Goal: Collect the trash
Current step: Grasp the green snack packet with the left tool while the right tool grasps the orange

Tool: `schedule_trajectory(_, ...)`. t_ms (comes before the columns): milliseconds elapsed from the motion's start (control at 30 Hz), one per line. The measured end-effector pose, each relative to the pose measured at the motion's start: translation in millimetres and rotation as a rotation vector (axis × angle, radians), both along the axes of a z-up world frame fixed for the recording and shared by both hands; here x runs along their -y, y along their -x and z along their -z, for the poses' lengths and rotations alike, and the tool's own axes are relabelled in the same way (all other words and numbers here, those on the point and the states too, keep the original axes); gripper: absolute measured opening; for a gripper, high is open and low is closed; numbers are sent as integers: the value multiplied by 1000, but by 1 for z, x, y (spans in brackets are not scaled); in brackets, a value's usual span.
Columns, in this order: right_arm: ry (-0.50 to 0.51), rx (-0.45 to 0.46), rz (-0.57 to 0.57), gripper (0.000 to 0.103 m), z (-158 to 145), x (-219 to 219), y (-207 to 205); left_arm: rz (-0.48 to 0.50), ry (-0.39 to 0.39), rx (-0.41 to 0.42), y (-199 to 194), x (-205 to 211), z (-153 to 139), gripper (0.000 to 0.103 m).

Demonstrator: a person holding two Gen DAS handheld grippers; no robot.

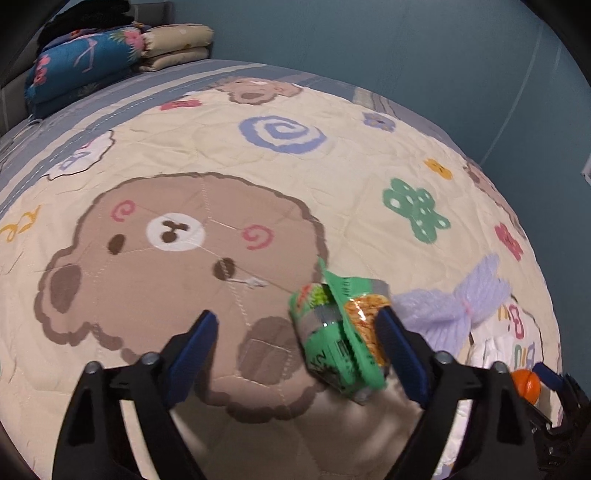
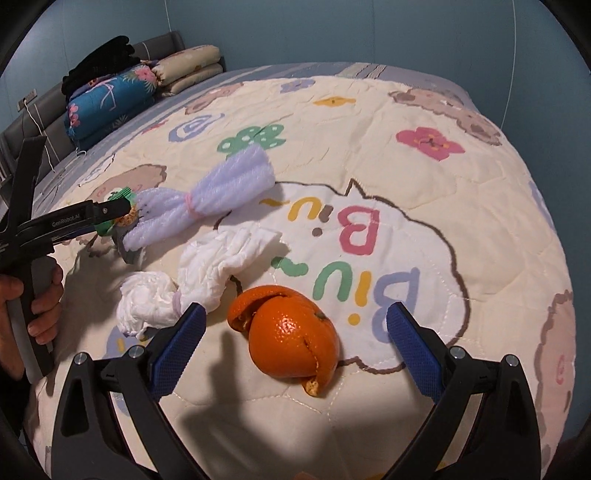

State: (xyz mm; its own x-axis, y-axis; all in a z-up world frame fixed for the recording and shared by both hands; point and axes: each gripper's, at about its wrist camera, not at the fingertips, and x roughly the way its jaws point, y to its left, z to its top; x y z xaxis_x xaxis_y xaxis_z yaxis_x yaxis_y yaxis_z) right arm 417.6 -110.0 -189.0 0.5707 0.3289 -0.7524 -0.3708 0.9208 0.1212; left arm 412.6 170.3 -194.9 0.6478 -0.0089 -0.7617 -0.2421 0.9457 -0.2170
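A green snack wrapper point(image 1: 340, 332) lies on the quilt between the fingers of my open left gripper point(image 1: 297, 338), close to the right finger. A lilac foam fruit net point(image 1: 454, 306) lies just right of it and also shows in the right wrist view point(image 2: 207, 206). An orange peel point(image 2: 291, 336) lies on the quilt between the fingers of my open right gripper point(image 2: 295, 332). A crumpled white tissue point(image 2: 195, 280) lies left of the peel, by the left finger. The left gripper point(image 2: 122, 212) also shows at the left of the right wrist view, over the green wrapper point(image 2: 110, 221).
Everything lies on a bed with a cream bear-print quilt point(image 1: 258, 177). Folded blankets and pillows point(image 1: 110, 55) are stacked at the bed's head. A blue wall point(image 2: 332, 33) runs along the far side, and the quilt's edge drops off at the right point(image 2: 554, 258).
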Motion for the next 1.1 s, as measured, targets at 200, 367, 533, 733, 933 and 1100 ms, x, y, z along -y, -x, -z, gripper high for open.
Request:
schedule_trajectory(200, -1, -21, 0, 55, 4, 1, 0, 52, -10, 3, 1, 11, 3, 33)
schedule_trajectory(367, -13, -26, -5, 42, 3, -1, 2, 66, -31, 27, 5, 17, -2, 20)
schedule_trajectory(533, -34, -34, 9, 38, -4, 3, 4, 73, -26, 42, 13, 17, -12, 18)
schedule_trajectory(733, -58, 0, 19, 37, -25, 11, 20, 96, -52, 73, 36, 20, -37, 16)
schedule_trajectory(933, -107, 25, 12, 37, -55, 20, 45, 119, -44, 120, 65, 20, -65, 16)
schedule_trajectory(1100, -127, 47, -9, 37, -79, 27, 78, 144, -33, 150, 93, 25, -83, 16)
